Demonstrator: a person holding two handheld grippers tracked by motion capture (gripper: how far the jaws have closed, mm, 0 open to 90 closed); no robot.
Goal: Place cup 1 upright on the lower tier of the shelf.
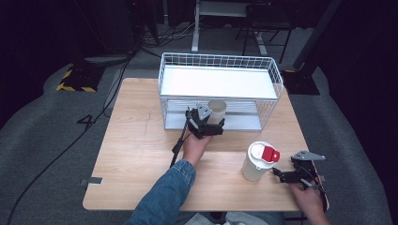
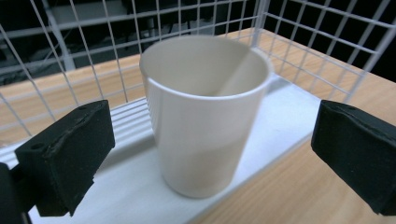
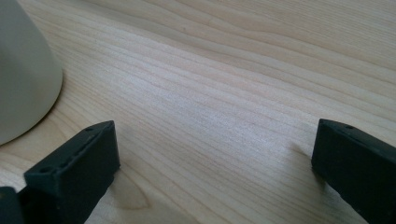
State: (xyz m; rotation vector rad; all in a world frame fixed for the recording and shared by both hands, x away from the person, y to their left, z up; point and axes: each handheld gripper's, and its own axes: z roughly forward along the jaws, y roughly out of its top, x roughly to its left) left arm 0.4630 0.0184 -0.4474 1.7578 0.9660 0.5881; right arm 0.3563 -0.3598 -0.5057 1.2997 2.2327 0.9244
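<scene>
Two cups: one open cup (image 1: 217,111) at twelve o'clock, one lidded cup (image 1: 257,161) at four. One wire basket (image 1: 277,79). One worktop (image 1: 136,159). Two claws.

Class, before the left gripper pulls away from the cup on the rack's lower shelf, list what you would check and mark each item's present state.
1. Left gripper jaws clear of the white cup: ok, gaps show on both sides.
2. Cup upright: ok.
3. Cup on the wire rack lower shelf: ok.
4. Cup fully back from the shelf edge: cannot tell.
5. Right gripper open and empty: ok.
6. Lidded cup standing apart on the table: ok.
</scene>
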